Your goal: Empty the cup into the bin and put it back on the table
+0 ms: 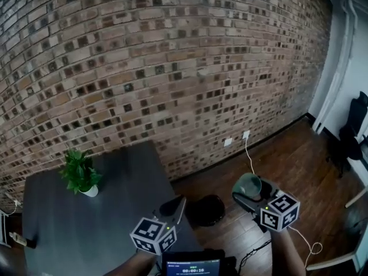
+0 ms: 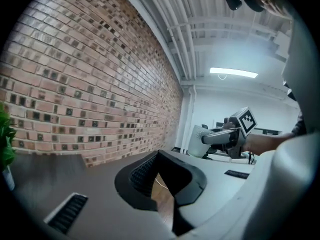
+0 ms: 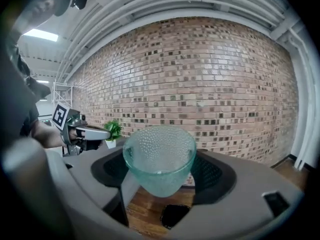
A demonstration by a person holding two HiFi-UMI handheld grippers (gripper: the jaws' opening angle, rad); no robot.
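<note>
**Holding the cup beside the bin**

The right gripper's (image 1: 252, 195) jaws stand wide around the upright green cup (image 3: 159, 159) at the head view's lower right, above the floor (image 1: 276, 160) and right of the black bin (image 1: 207, 210). The left gripper's (image 1: 172, 207) jaws are closed and empty, at the tabletop's (image 1: 115, 223) right edge.

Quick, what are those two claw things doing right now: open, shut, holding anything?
Left gripper: shut, nothing in it.
Right gripper: closed on the green glass cup.
</note>
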